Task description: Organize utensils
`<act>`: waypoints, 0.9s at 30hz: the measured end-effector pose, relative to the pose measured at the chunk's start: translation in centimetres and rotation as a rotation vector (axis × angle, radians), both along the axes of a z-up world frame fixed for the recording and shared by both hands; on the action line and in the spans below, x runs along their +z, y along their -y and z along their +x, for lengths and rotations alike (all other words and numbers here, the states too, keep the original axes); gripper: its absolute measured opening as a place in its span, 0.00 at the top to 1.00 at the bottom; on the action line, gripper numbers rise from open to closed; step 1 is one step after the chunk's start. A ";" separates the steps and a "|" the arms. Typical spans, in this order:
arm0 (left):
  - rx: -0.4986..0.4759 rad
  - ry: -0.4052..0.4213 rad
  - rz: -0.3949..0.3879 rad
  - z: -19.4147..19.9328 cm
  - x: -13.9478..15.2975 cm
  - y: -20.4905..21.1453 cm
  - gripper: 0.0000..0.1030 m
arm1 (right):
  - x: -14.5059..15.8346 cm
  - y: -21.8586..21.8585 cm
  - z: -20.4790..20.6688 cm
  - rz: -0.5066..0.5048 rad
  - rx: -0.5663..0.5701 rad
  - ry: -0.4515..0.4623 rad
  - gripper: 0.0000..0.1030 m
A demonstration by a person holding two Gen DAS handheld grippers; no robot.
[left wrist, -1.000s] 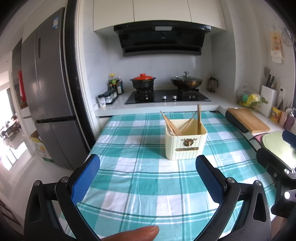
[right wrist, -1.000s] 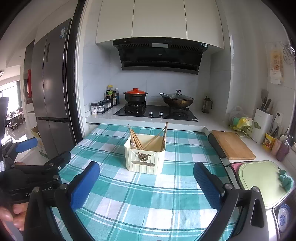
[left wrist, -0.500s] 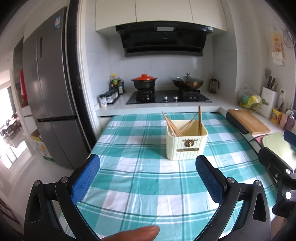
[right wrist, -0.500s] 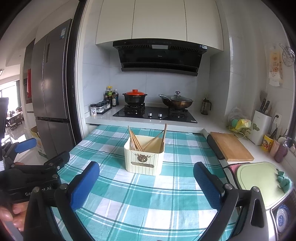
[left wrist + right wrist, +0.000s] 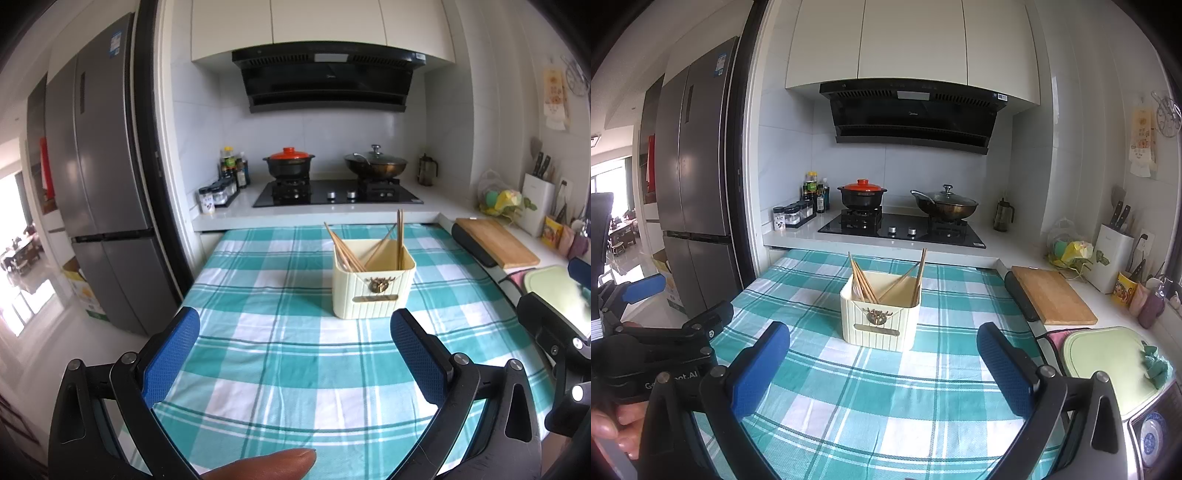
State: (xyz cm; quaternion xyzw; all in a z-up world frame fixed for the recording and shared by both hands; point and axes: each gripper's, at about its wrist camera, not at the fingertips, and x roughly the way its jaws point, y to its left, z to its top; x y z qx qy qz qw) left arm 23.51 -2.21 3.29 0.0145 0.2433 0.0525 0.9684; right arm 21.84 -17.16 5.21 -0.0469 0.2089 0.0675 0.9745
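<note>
A cream ribbed utensil holder (image 5: 373, 286) (image 5: 881, 319) stands upright on the teal checked tablecloth (image 5: 288, 354) (image 5: 849, 398). Several wooden chopsticks (image 5: 345, 251) (image 5: 864, 282) lean inside it, some left, some right. My left gripper (image 5: 295, 350) is open, blue pads wide apart, hovering short of the holder with nothing between them. My right gripper (image 5: 882, 365) is open too and empty, facing the holder from the near side. In the right wrist view the left gripper's black body (image 5: 661, 339) shows at the left edge, held by a hand (image 5: 613, 424).
Behind the table runs a white counter with a black hob (image 5: 338, 192), an orange-lidded pot (image 5: 289, 164) and a lidded wok (image 5: 375, 162). A wooden cutting board (image 5: 1052, 299) and green board (image 5: 1108, 362) lie right. A grey fridge (image 5: 96, 173) stands left.
Both grippers have tilted or drawn back slightly, so the holder sits a little lower in both views. Nothing was grasped or released.
</note>
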 end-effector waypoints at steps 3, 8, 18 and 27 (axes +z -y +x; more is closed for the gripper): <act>0.000 -0.002 -0.001 0.0 0.0 0.0 0.00 | 0.0 0.0 0.0 0.001 -0.001 0.000 0.00; 0.001 -0.002 -0.001 0.0 0.0 0.0 0.00 | 0.1 -0.1 0.0 0.000 0.000 0.002 0.00; -0.011 -0.005 0.004 0.0 0.0 0.3 0.00 | -0.2 0.5 -0.2 0.000 -0.004 0.001 0.00; -0.013 -0.012 0.003 0.0 0.0 0.6 0.00 | -0.2 0.7 -0.1 0.003 -0.006 0.004 0.00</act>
